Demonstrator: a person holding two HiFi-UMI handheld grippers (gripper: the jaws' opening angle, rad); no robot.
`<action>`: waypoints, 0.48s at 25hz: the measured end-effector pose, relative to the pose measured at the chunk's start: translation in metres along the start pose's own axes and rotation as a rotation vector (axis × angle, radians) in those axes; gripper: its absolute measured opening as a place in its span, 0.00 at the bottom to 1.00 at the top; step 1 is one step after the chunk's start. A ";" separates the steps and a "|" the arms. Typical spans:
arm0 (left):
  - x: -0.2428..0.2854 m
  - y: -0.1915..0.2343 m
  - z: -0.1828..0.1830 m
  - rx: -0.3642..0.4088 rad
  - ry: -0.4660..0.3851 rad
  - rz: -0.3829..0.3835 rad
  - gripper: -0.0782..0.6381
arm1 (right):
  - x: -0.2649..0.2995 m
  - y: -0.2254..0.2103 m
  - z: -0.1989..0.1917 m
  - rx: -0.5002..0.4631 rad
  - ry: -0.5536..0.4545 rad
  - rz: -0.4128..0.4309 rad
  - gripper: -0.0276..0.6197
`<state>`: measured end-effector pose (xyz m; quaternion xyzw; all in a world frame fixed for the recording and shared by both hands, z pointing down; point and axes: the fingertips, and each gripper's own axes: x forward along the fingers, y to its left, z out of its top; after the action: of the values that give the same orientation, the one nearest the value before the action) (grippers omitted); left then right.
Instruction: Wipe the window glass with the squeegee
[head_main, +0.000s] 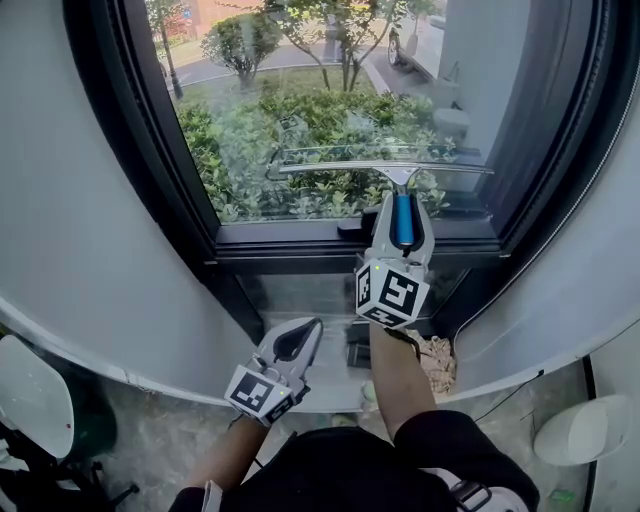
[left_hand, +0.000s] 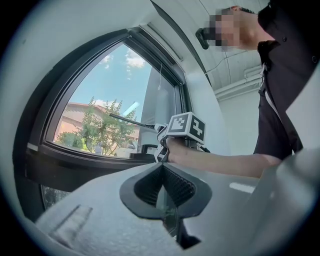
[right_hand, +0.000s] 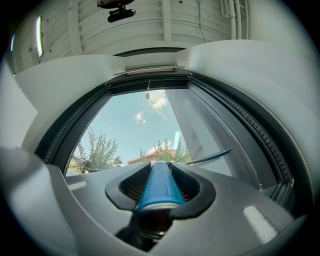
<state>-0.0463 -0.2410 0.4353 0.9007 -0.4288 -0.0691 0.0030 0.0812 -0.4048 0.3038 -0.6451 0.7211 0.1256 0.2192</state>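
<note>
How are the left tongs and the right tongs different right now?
The right tongs are clamped on the blue handle of the squeegee, while the left tongs are shut with nothing between them. The right tongs are raised up to the window glass, while the left tongs sit lower, below the window frame. Both tongs are the same grey shape.

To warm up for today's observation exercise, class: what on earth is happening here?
A person is cleaning a window with two hand-held grippers. The right gripper is shut on the blue handle of the squeegee, whose blade lies level across the lower part of the window glass, just above the sill. The left gripper hangs low below the sill, jaws together, holding nothing.
</note>
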 end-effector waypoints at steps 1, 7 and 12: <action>0.000 0.000 0.000 -0.005 -0.003 -0.001 0.11 | -0.001 0.000 -0.002 -0.002 0.004 0.000 0.25; 0.001 -0.003 -0.003 -0.023 -0.006 -0.007 0.11 | -0.005 -0.001 -0.008 -0.002 0.016 -0.004 0.25; -0.002 -0.001 -0.009 -0.035 0.003 0.000 0.11 | -0.010 -0.004 -0.016 -0.002 0.038 -0.009 0.25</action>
<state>-0.0453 -0.2391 0.4440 0.9006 -0.4277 -0.0754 0.0196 0.0829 -0.4041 0.3232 -0.6507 0.7223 0.1130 0.2053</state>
